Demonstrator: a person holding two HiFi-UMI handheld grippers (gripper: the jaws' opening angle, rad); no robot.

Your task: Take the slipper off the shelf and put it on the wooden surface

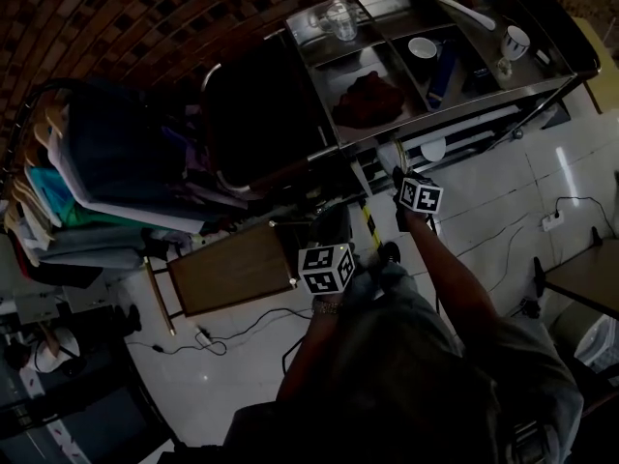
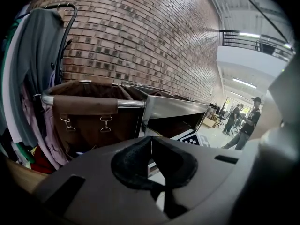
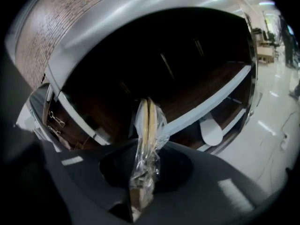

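Note:
The slipper [image 3: 147, 125] is a flat pale pair wrapped in clear plastic. It stands on edge between the jaws of my right gripper [image 3: 146, 159], which is shut on it just in front of the dark open shelf [image 3: 197, 78] of the metal cart [image 1: 455, 104]. In the head view my right gripper [image 1: 400, 178] is at the cart's lower front edge. My left gripper [image 1: 334, 228] is shut with nothing in it, its pads [image 2: 140, 156] pressed together. It hovers beside the wooden surface [image 1: 232, 269], a low brown tabletop to the left.
A white oval thing [image 3: 212, 132] lies on a lower shelf rail. The cart top holds cups, a bottle and a dark red cloth [image 1: 369, 98]. A brown hamper [image 2: 89, 118] and hanging clothes [image 1: 87, 162] stand left. Cables [image 1: 227, 334] run over the floor. People [image 2: 248, 121] stand far off.

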